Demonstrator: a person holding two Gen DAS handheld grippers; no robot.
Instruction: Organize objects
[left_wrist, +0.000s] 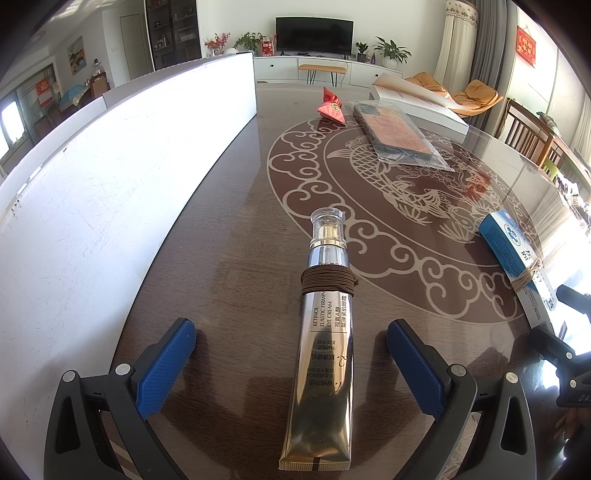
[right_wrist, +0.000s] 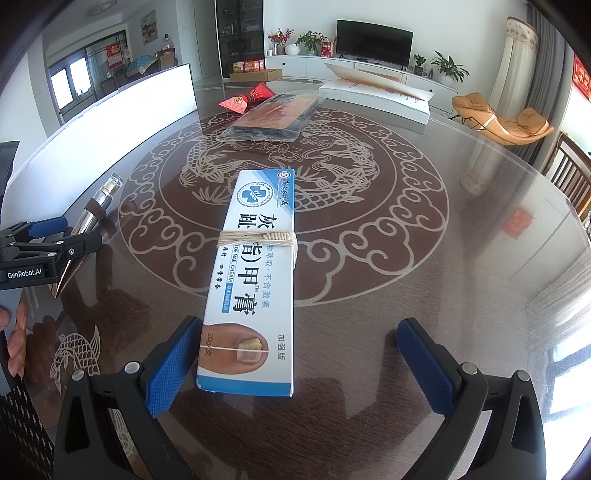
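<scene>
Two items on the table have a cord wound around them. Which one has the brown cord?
The gold eye cream tube, lying between the open left tongs. The blue-and-white nail cream box carries a pale beige cord instead.

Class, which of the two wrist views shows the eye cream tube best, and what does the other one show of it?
The left wrist view: the eye cream tube lies full length between the open left hand-held gripper, label and brown cord readable. The right wrist view shows the tube only small at the left edge, partly hidden by the left hand-held gripper.
</scene>
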